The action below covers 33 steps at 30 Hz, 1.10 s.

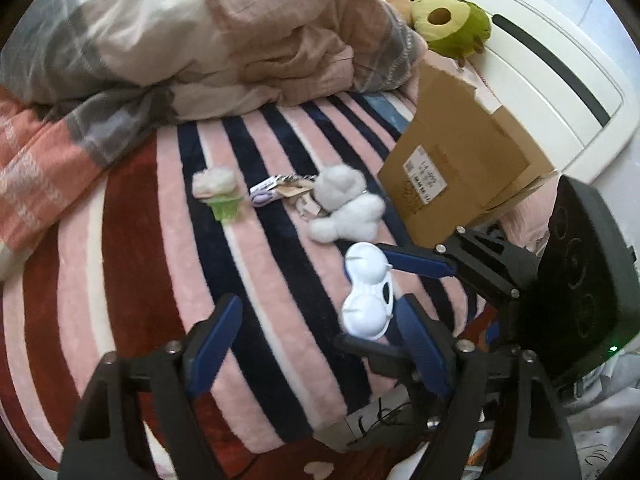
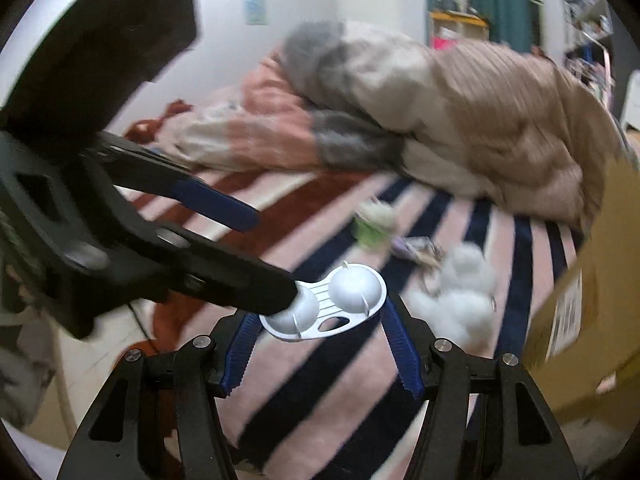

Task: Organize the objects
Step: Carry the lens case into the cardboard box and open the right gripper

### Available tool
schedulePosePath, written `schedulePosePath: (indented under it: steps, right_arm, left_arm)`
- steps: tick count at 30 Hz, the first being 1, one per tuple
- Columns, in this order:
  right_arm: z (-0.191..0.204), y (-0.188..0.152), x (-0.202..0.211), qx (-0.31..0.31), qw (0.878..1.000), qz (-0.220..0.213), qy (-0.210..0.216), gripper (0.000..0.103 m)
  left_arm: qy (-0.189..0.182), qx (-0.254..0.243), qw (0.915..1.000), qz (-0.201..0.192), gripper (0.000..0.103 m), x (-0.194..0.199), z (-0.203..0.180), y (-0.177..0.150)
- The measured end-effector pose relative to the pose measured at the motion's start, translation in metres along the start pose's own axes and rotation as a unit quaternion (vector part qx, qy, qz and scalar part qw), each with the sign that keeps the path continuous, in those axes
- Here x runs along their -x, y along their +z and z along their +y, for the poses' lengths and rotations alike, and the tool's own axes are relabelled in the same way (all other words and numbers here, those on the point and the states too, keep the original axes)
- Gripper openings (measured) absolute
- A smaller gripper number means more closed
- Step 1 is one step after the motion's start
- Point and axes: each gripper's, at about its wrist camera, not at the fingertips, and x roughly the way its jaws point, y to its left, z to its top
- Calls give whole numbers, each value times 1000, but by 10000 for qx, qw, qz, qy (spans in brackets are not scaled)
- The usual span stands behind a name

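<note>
1. Between the right gripper (image 2: 320,344) pads sits a white two-dome case (image 2: 326,304), clamped across its flat rim and held above the striped blanket (image 2: 320,392).
2. Left gripper (image 1: 316,344): spread, one finger beside the case, gripping nothing.
3. Case looks light, stiff and slick (thin plastic); hold the rim, not the domes.

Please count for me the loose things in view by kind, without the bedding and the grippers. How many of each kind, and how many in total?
Soft toys: 3 (white fluffy toy, green cone toy, avocado plush)
Cardboard box: 1
Purple keychain: 1
White plastic double-dome piece: 1
Total: 6
</note>
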Motion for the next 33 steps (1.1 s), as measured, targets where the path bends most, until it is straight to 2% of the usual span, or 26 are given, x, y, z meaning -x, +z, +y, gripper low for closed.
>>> schedulePosePath:
  steps: [2,7,13,15,24,33]
  right_arm:
    - [4,9,9,161,9998,-74,116,57]
    - [0,24,26,212,9992,-226,253,57]
    - [-13,36,55,206,9989,-403,133,57]
    - [-24,42,65,130,9990,-416,60,57]
    - [-83,51,115,-166,9970,-572,-489,57]
    - [-153,37,129,-916,9928,-279,-723,57]
  left_arm:
    - [-82,-15,10000,-15,64,7,-3,5]
    - [-198,-251,9995,-34,53,17,-27,21]
    - [7,-598,9982,-83,34,15,-63,46]
    - [-49,-728,9973,-93,29,14,-74,55]
    - [-113,-1430,9894,-242,28,5,-143,108]
    - [-225,-1742,9843,200,28,-49,-194,147]
